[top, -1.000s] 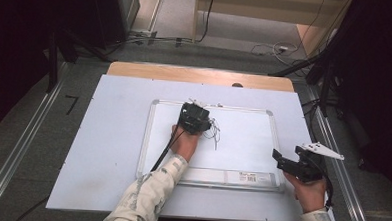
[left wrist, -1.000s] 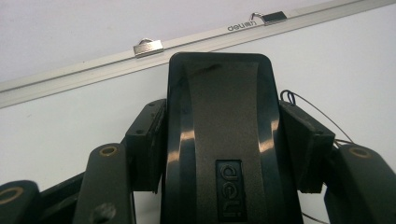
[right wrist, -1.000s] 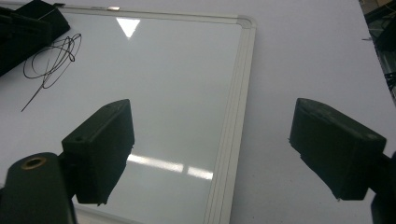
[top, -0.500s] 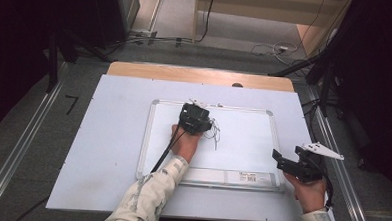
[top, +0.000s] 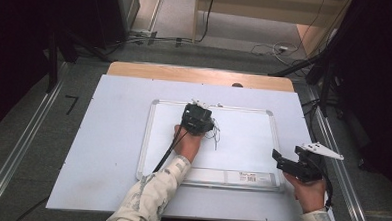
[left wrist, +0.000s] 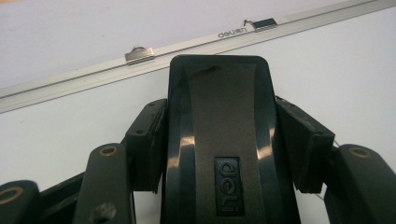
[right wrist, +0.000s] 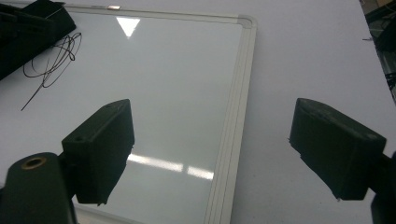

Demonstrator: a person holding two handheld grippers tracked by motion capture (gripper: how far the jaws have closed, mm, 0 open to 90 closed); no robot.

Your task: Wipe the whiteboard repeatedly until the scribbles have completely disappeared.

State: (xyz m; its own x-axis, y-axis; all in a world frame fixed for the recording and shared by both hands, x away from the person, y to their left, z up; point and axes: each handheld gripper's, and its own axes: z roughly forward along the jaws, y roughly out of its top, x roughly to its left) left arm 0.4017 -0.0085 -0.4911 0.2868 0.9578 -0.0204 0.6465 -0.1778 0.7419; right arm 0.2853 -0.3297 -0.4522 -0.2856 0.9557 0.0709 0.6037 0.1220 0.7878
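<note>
On the whiteboard (top: 242, 142), the left gripper (left wrist: 224, 135) clamps a black eraser (left wrist: 224, 140); the right gripper (right wrist: 210, 154) hangs wide.

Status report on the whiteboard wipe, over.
Left gripper shut on eraser, on whiteboard beside scribble. Right gripper open, empty, at board's right edge. Nothing in the way.

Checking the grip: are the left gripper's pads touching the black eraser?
Touching. The left gripper view shows both pads pressed against the eraser's sides.
</note>
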